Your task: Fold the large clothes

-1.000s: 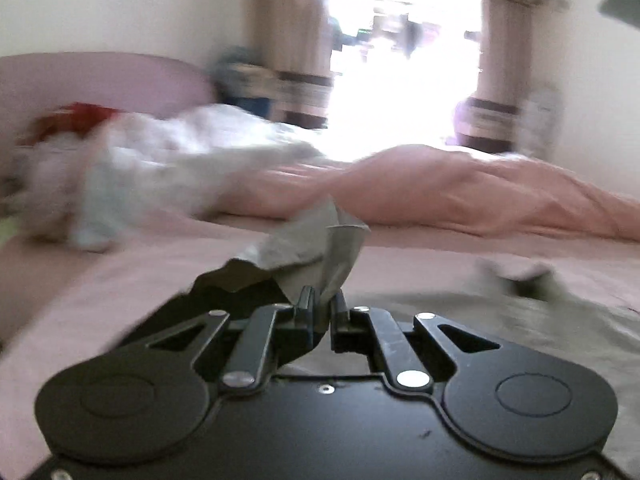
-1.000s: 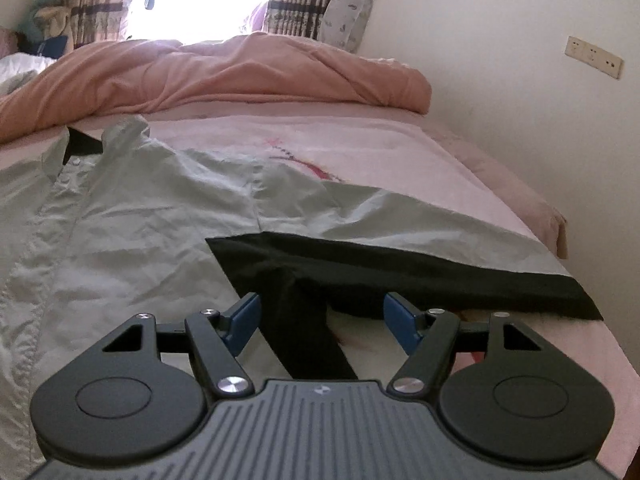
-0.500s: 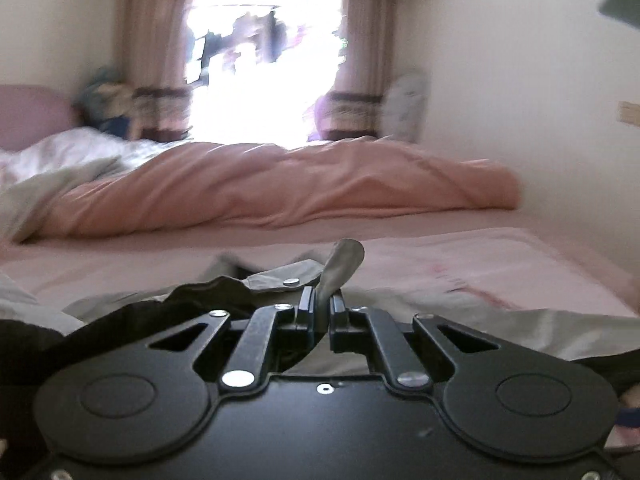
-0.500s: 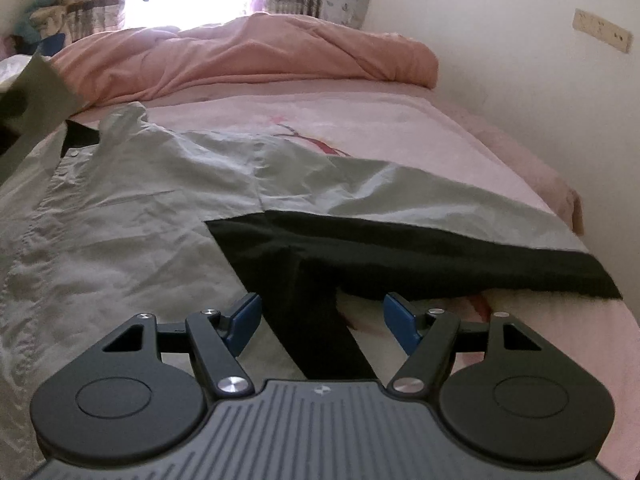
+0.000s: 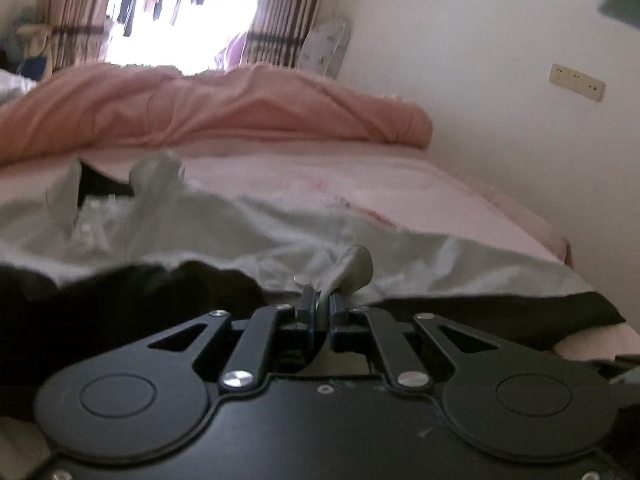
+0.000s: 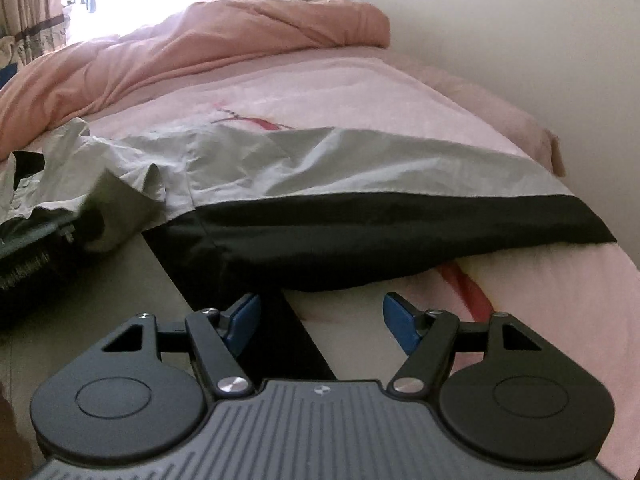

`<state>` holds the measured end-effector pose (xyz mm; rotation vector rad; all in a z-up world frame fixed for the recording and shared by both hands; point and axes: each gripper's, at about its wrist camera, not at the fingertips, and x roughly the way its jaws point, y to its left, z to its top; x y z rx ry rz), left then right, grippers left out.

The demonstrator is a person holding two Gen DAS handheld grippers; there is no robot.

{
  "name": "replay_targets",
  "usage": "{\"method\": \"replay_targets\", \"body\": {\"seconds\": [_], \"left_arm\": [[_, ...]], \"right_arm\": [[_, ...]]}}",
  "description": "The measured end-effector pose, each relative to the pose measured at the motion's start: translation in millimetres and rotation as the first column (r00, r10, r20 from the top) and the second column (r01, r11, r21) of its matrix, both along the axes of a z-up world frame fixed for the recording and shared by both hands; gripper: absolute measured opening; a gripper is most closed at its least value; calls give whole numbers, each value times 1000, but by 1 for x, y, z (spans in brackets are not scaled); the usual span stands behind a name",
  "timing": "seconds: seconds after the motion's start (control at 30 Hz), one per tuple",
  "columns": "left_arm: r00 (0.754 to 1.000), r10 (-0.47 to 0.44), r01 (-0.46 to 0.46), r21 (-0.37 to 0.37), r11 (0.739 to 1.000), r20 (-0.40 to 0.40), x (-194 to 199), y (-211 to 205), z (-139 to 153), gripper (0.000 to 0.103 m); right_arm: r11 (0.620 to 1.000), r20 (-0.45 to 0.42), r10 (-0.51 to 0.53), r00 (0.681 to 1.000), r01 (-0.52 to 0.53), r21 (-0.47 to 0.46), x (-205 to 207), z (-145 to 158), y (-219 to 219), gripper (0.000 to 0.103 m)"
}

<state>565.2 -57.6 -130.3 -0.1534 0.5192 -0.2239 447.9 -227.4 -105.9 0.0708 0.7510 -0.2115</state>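
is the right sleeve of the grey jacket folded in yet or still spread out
Still spread out: the sleeve lies flat across the pink sheet, unfolded. The right gripper hovers open, holding nothing.

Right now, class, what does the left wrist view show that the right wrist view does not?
Only the left wrist view: the left gripper, its jaws shut on a grey fold of the jacket. Only the right wrist view: the right gripper, jaws open and empty above the jacket's black panel. Both: the jacket, the pink quilt, the wall socket.
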Motion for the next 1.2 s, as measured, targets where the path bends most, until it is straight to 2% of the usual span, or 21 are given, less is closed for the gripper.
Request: {"method": "replay_targets", "body": {"seconds": [0.03, 0.13, 0.2, 0.23, 0.27, 0.33, 0.43, 0.5, 0.6, 0.67, 0.73, 0.77, 0.83, 0.87, 0.93, 0.97, 1.0, 1.07, 1.13, 1.17, 1.2], "left_arm": [[1000, -3, 3, -4, 1000, -12, -13, -6, -5, 5], [999, -21, 21, -3, 1000, -37, -14, -3, -12, 6], [999, -29, 28, -9, 1000, -37, -21, -7, -7, 19], [999, -28, 28, -15, 1000, -36, -24, -6, -3, 47], [999, -22, 21, -27, 999, -25, -30, -4, 4, 80], [999, 5, -2, -74, 997, 38, -47, 9, 20, 100], [994, 3, 7, -101, 995, 105, -71, 33, 46, 102], [987, 42, -37, -38, 999, 154, -82, 57, 61, 103], [970, 157, -175, 79, 981, 186, -90, 111, 80, 103], [945, 263, -290, 130, 948, 194, -91, 158, 82, 103], [922, 356, -378, 150, 914, 153, -87, 203, 74, 103], [915, 385, -400, 143, 905, 122, -85, 222, 67, 103], [903, 429, -428, 147, 892, 22, -77, 254, 42, 103], [896, 442, -429, 175, 886, -41, -72, 264, 26, 103], [864, 469, -410, 286, 866, -183, -56, 273, -13, 103], [865, 461, -395, 296, 869, -198, -55, 275, -28, 103], [870, 467, -423, 252, 871, -155, -62, 279, -31, 103], [853, 491, -450, 229, 863, -177, -65, 281, -29, 103], [826, 549, -504, 269, 821, -127, -73, 270, -16, 103], [833, 548, -508, 287, 812, -77, -77, 259, -7, 103], [847, 530, -502, 293, 814, -22, -83, 247, 3, 103]], "right_arm": [[1000, -1, 1, 1000, -1, -7, 1, 0, 1, 82], [999, 2, 9, 1000, -9, -35, 0, 1, 6, 82], [999, 2, 12, 1000, -12, -41, 0, 0, 7, 82], [999, 2, 11, 1000, -11, -39, 0, 1, 7, 82], [999, 1, 10, 1000, -10, -35, 0, 1, 6, 82], [1000, -2, 8, 1000, -8, -20, 1, 1, 4, 82], [1000, 1, 8, 1000, -8, -12, 0, 3, 4, 82], [1000, 6, 10, 1000, -10, -18, -2, 3, 3, 82], [1000, 5, 14, 1000, -14, -21, -2, 3, 3, 82], [1000, 1, 13, 1000, -13, -9, -1, 3, 2, 82], [1000, 4, 12, 1000, -12, 5, -2, 4, 1, 82], [1000, 6, 13, 1000, -13, 8, -2, 5, 1, 82], [1000, 6, 13, 1000, -13, 3, -2, 4, 1, 82], [1000, 4, 13, 1000, -13, 1, -2, 4, 2, 82], [1000, -1, 14, 1000, -14, 1, -1, 3, 3, 82], [1000, -4, 14, 1000, -14, 2, 0, 2, 3, 82], [1000, -7, 15, 1000, -15, 2, 0, 2, 3, 82], [1000, -3, 16, 1000, -16, -1, -1, 2, 3, 82], [1000, 3, 10, 1000, -10, -9, -2, 2, 3, 82], [1000, 6, 7, 1000, -6, -8, -2, 3, 3, 82], [1000, 7, 7, 1000, -7, -5, -2, 3, 3, 82]]}}
